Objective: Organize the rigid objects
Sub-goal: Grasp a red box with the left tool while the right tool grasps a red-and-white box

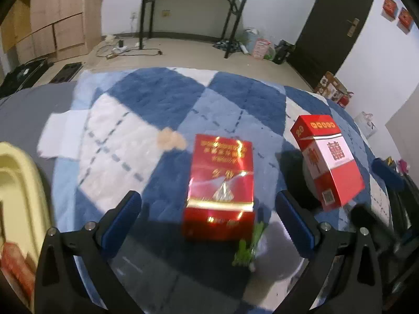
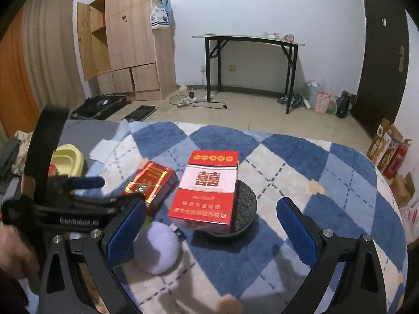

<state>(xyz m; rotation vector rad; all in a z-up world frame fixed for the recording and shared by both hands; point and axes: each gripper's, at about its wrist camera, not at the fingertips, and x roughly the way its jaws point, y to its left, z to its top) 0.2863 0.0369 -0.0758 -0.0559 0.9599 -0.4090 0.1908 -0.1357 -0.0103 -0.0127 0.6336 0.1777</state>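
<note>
On the blue-and-white checked rug (image 1: 162, 99), lying flat between the spread left tongs (image 1: 207, 217): shiny red box (image 1: 220, 185), long side running away from the camera, probably lined up for a grab across its width. Not being touched yet — blue pads (image 1: 123, 219) sitting well clear on both sides. Just beside it, a green scrap (image 1: 246, 248), too blurred to name.

Standing tilted to the right of it: red-and-white box (image 2: 207, 191), leaning against a dark round dish (image 2: 246, 209), lower end seeming to rest in or on the dish, hence the slant. Facing the right tongs (image 2: 212, 235), also spread wide, holding nothing, hovering short of it. White fluffy ball (image 2: 157, 248) sitting near the right tongs' left pad, next to the shiny box.

At far left, yellow tray (image 1: 18, 183) with something red at its edge (image 1: 15, 267) — likely the drop spot, judging by the task, though not certain. White tissue (image 1: 65, 133) lying flat on the rug, well apart from both boxes.

Both boxes waiting to be picked; sorting looking barely started.
</note>
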